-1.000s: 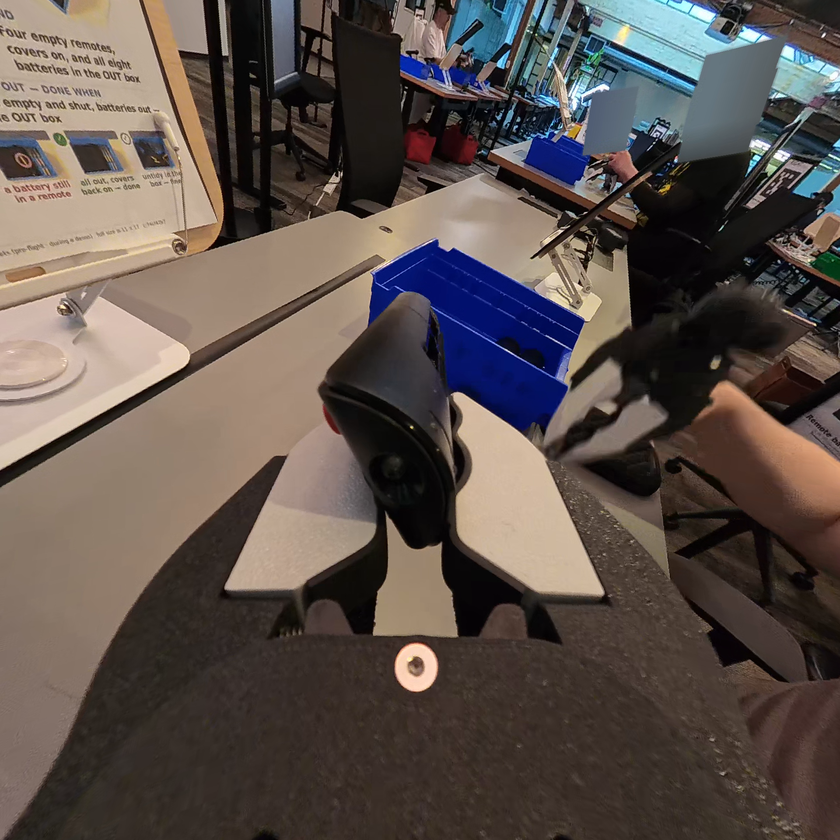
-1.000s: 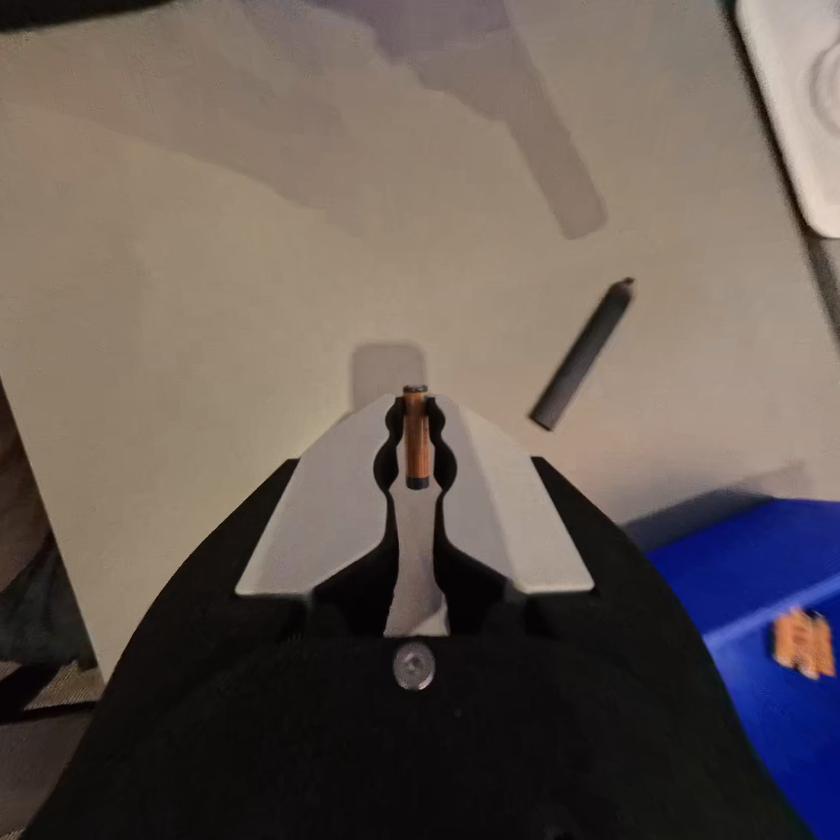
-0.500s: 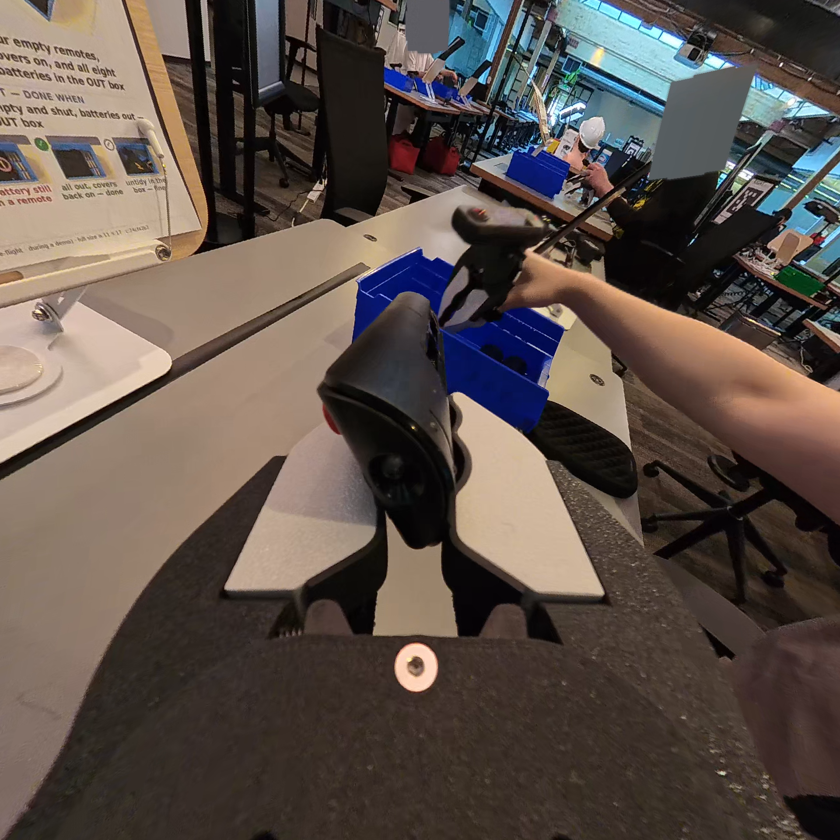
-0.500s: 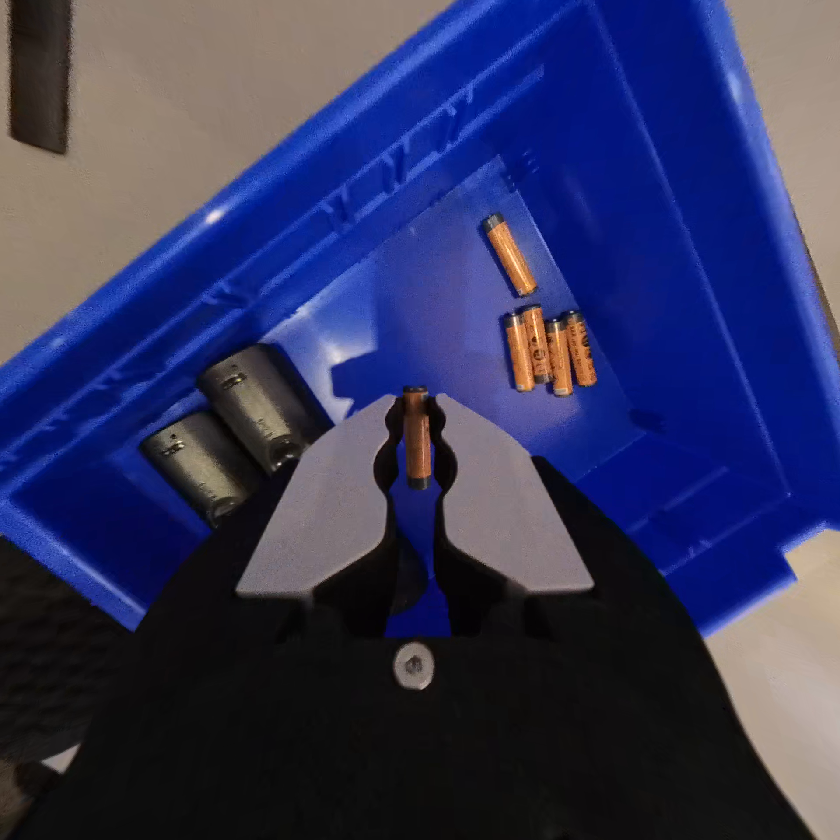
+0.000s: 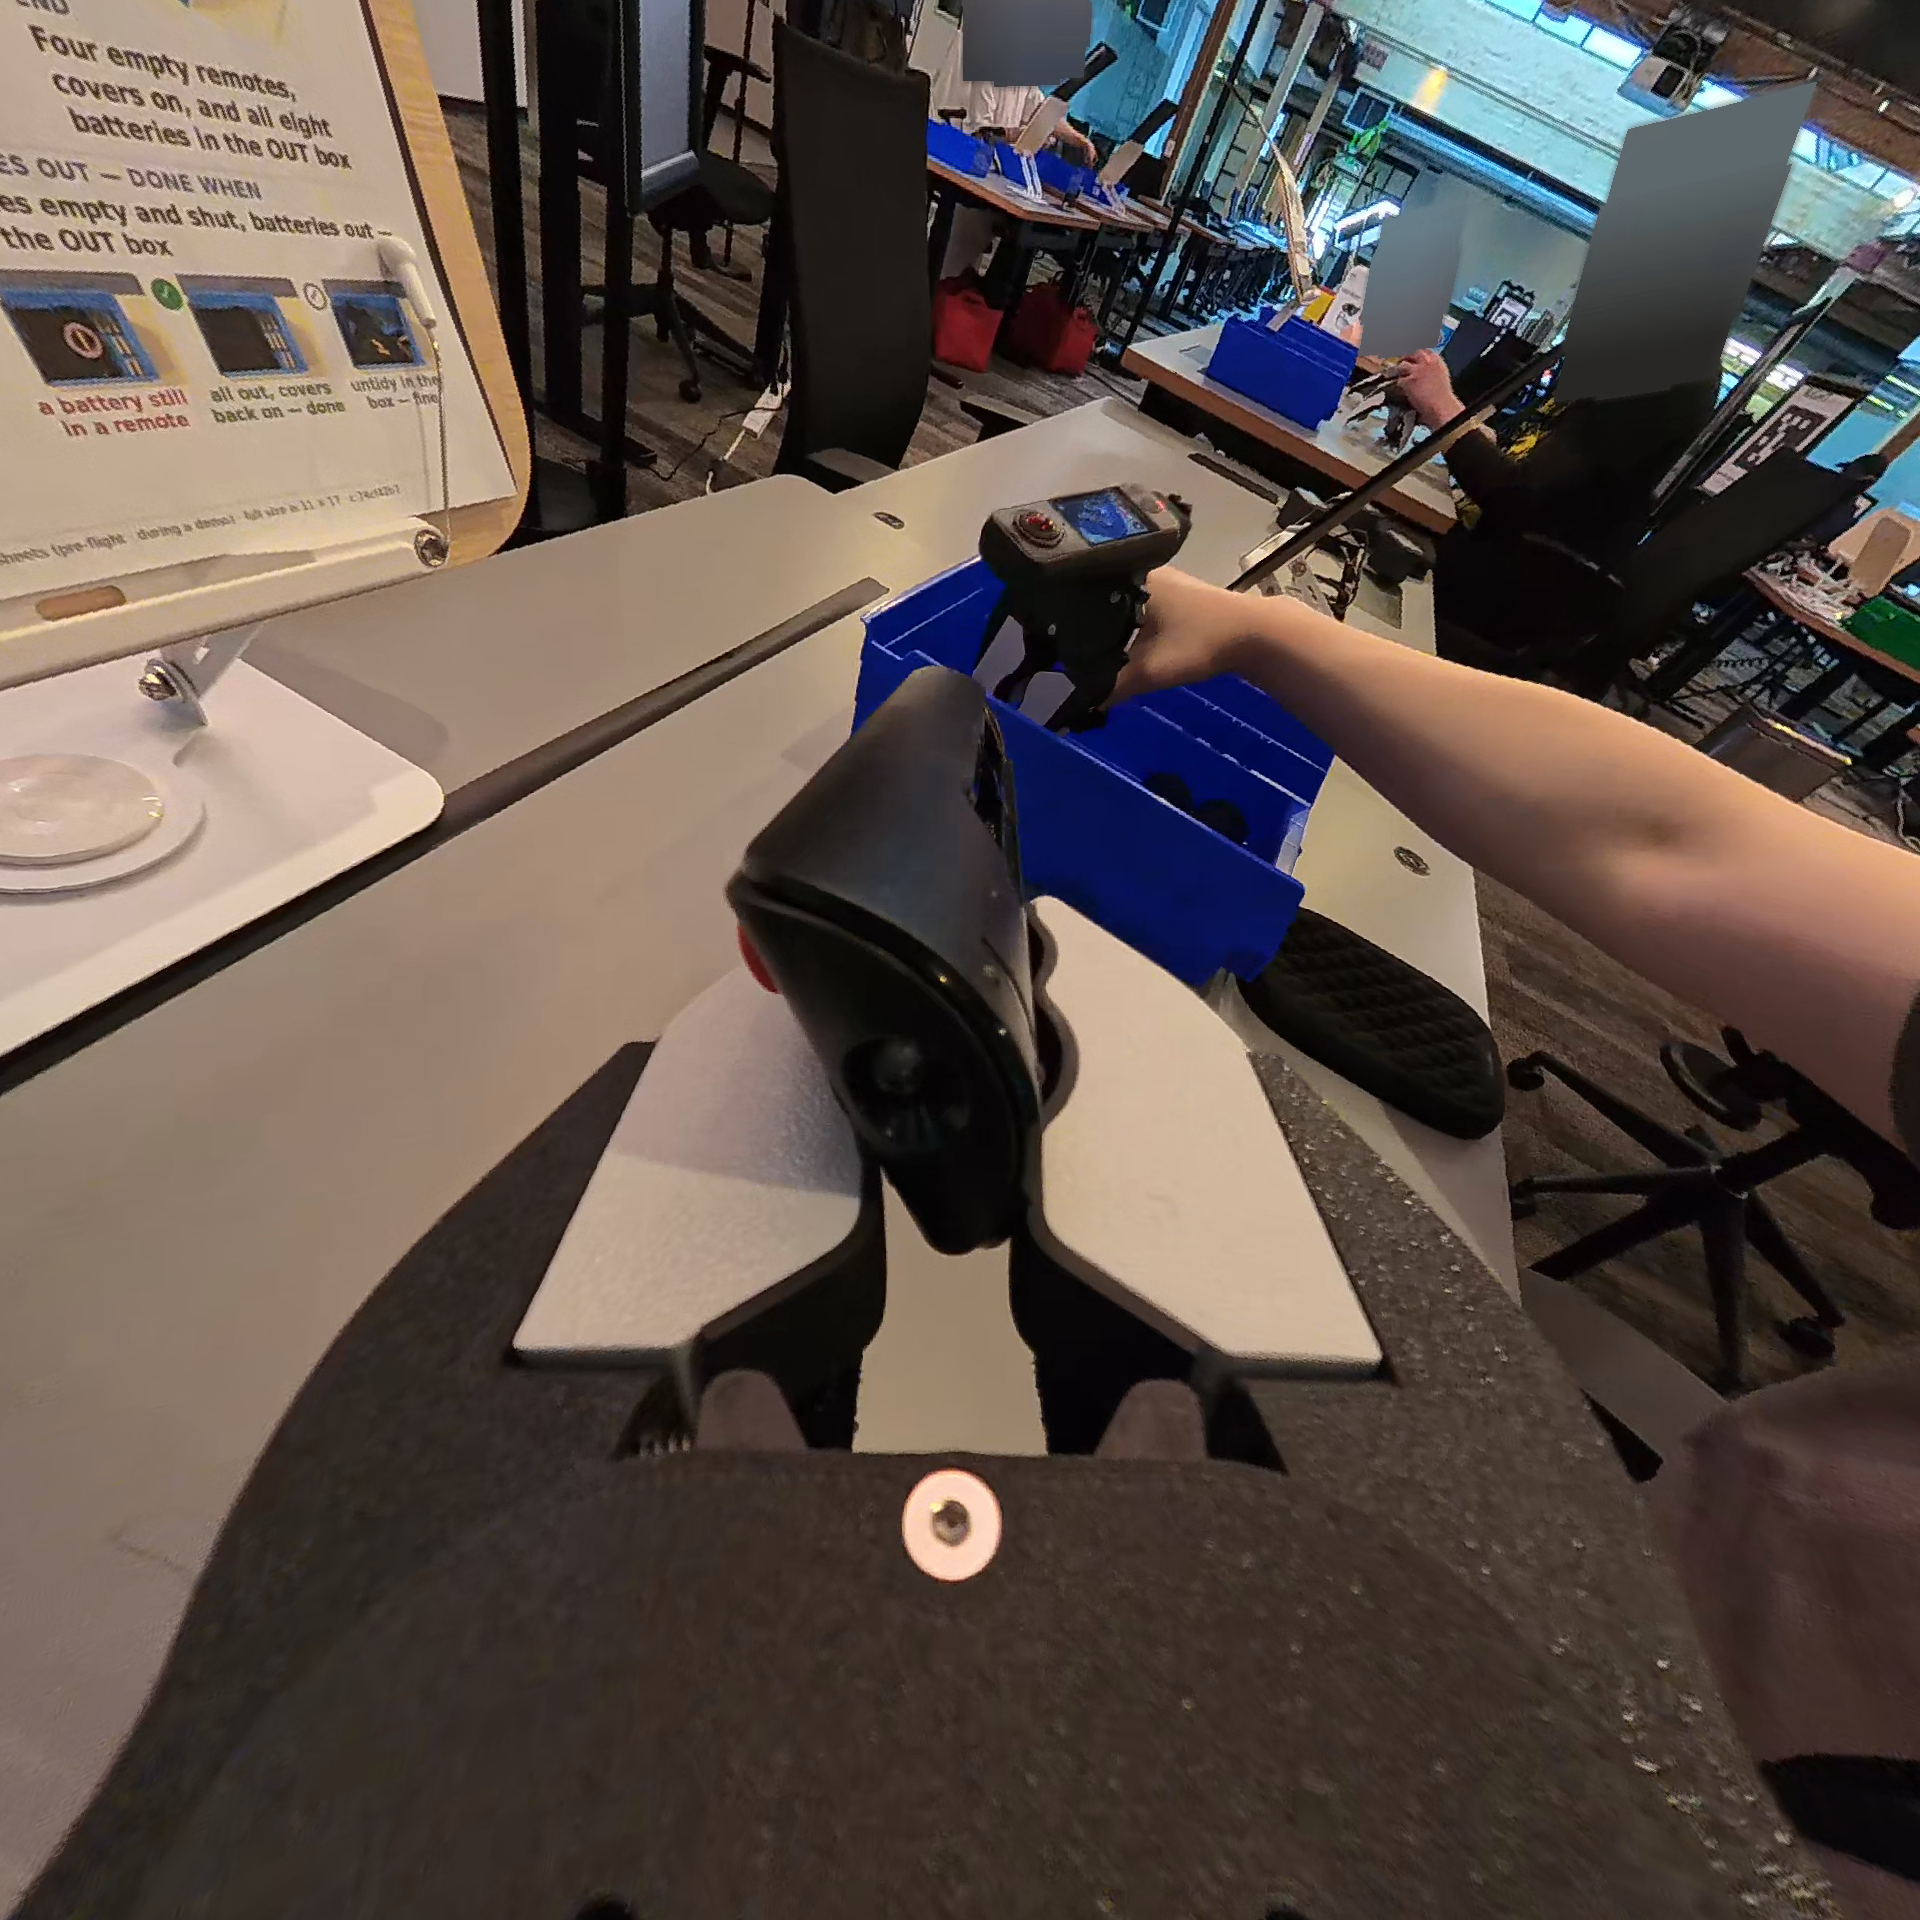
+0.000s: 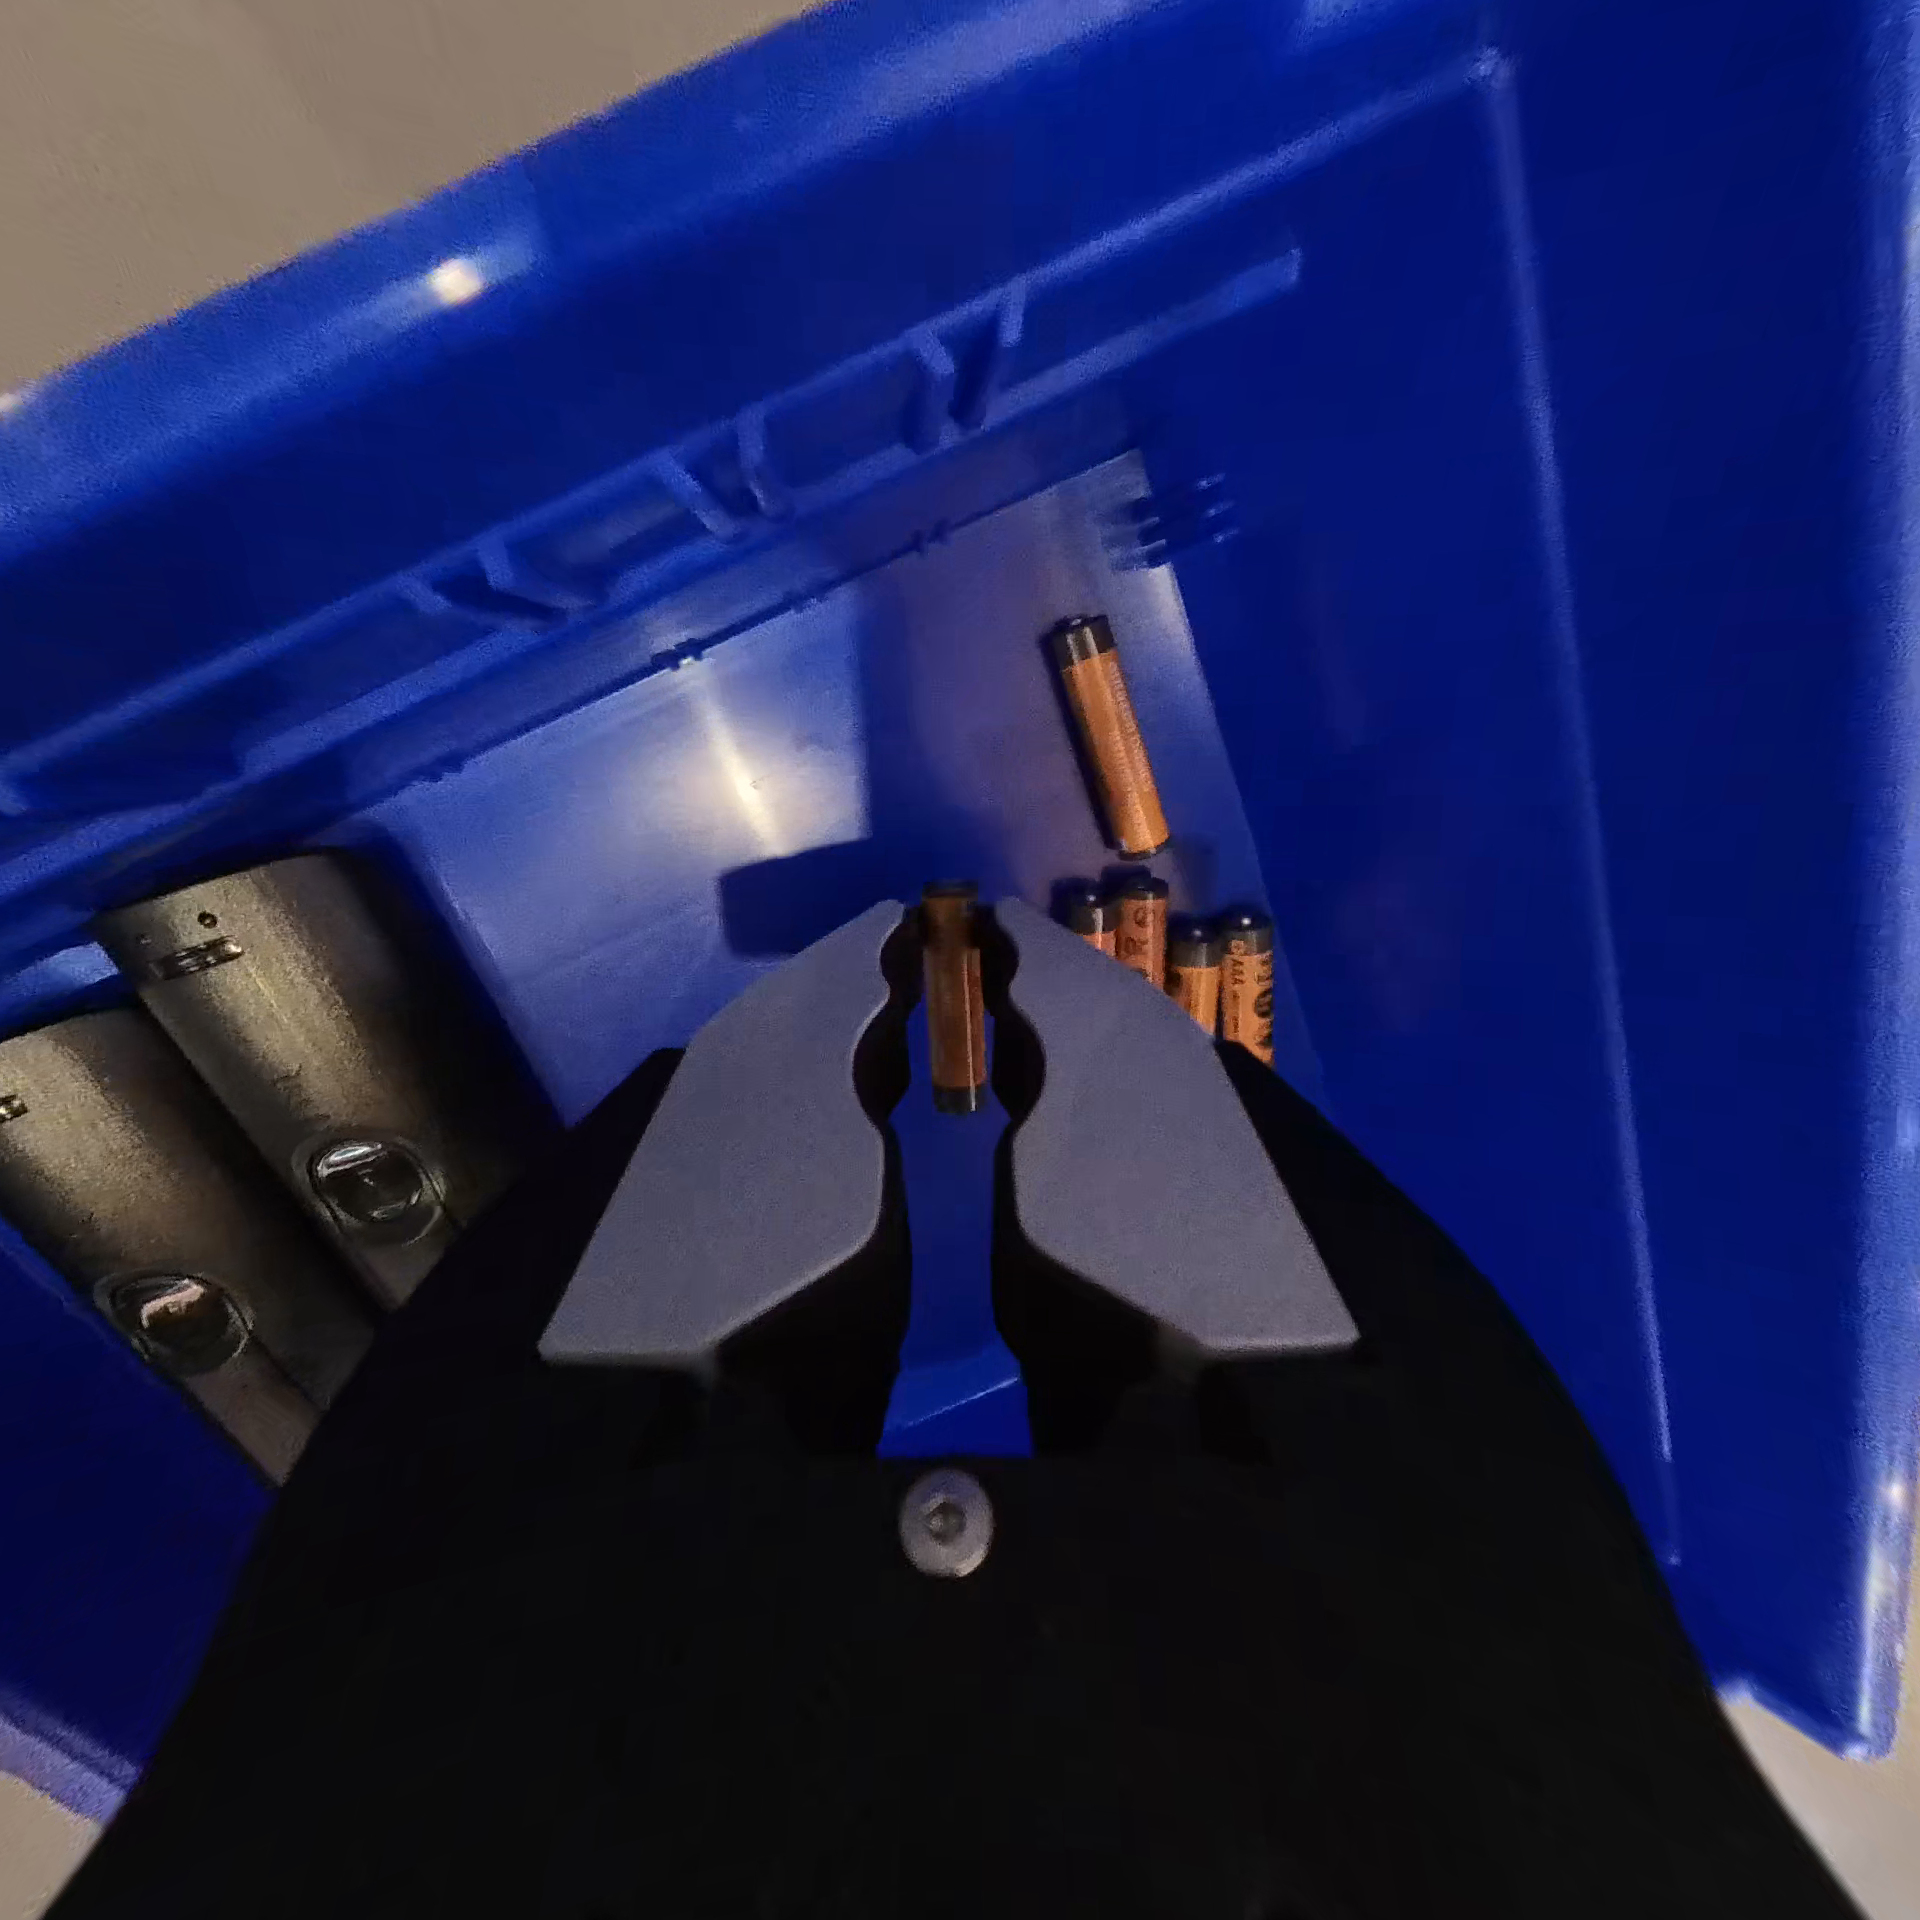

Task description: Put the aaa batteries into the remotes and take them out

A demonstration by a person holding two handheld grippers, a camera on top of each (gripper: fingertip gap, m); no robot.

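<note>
Left gripper (image 5: 951, 1023): clamped on a black plastic remote control (image 5: 904, 977), held above the grey table (image 5: 312, 1039).
Right gripper (image 6: 951, 920): pinching one orange AAA battery (image 6: 954, 1003) lengthwise, lowered inside the blue plastic bin (image 6: 1558, 727).
Bin floor: five loose orange batteries (image 6: 1112, 748), two dark grey remotes (image 6: 281, 1049) side by side.

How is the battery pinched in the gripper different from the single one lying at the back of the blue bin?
The held battery is clamped between the right gripper fingers, above the blue bin floor; the lone battery lies flat on that floor. The held one points straight along the fingers; the lone one lies slanted. The held one sits in shadow and looks darker; the lone one is brighter. Both are slim, orange with dark ends.
</note>
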